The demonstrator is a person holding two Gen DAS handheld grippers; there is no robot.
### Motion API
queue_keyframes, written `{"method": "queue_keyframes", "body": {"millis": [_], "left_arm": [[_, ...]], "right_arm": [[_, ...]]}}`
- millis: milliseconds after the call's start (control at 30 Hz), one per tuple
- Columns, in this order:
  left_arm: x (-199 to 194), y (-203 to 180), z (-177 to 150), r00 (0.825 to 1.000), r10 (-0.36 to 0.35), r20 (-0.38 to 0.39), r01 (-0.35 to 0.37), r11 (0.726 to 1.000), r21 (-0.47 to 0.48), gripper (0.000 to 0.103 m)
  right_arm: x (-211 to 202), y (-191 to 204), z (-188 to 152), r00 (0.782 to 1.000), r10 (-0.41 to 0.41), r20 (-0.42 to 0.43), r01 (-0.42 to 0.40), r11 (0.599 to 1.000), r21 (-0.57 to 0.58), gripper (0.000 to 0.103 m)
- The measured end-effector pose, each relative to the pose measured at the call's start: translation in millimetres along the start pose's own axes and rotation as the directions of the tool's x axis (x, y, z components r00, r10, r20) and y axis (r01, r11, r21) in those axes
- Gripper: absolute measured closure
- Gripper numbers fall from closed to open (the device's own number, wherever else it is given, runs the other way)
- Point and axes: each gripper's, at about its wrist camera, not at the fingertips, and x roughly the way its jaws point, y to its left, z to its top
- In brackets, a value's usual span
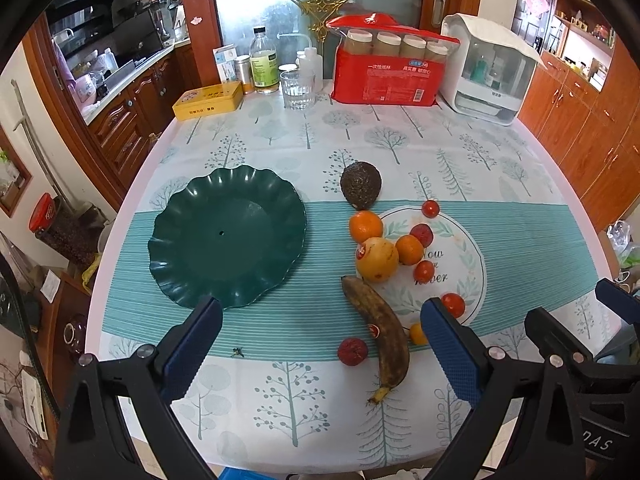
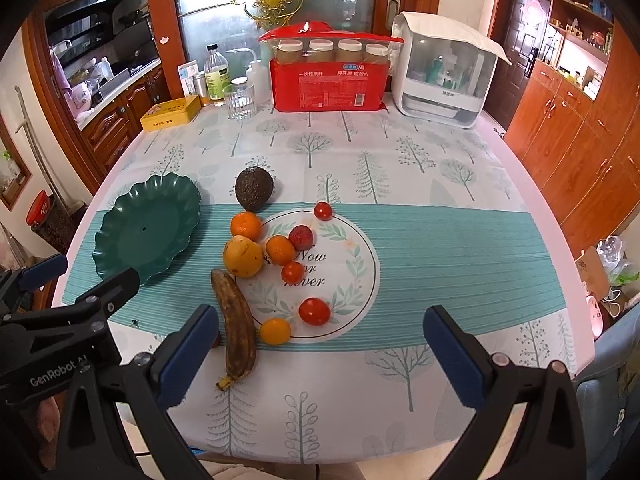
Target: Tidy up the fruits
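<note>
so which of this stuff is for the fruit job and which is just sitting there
For the job: green plate, banana, avocado, big orange fruit, tangerines, cherry tomatoes.

Just lying about: yellow tin, glass, bottle, red pack of cups, white box.

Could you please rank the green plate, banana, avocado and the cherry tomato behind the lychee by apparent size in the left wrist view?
1. green plate
2. banana, nearer, so flattered
3. avocado
4. cherry tomato
</note>
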Motion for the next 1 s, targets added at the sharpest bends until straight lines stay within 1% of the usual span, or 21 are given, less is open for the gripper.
{"method": "queue_keyframes", "body": {"millis": [367, 633, 867, 1000], "left_arm": [[0.8, -10.2, -3.9, 1.000, -0.008, -0.010, 0.008, 1.000, -0.006, 0.004], [2.6, -18.3, -6.3, 1.000, 0.004, -0.023, -0.004, 1.000, 0.021, 0.004], [13.1, -18.7, -5.9, 0.999, -0.006, -0.054, 0.007, 1.000, 0.024, 0.004], [23.3, -18.3, -5.7, 0.996, -0.013, -0.083, 0.015, 1.000, 0.026, 0.004]], "right_arm": [[-2.6, -9.5, -1.8, 1.000, 0.009, -0.004, -0.009, 1.000, -0.004, 0.000], [0.0, -15.3, -3.3, 1.000, 0.013, -0.012, -0.013, 1.000, 0.013, 0.000], [9.8, -16.5, -3.0, 0.999, 0.021, -0.036, -0.021, 1.000, 0.012, 0.001], [17.6, -15.0, -3.1, 0.998, 0.034, -0.051, -0.033, 0.999, 0.002, 0.003]]}}
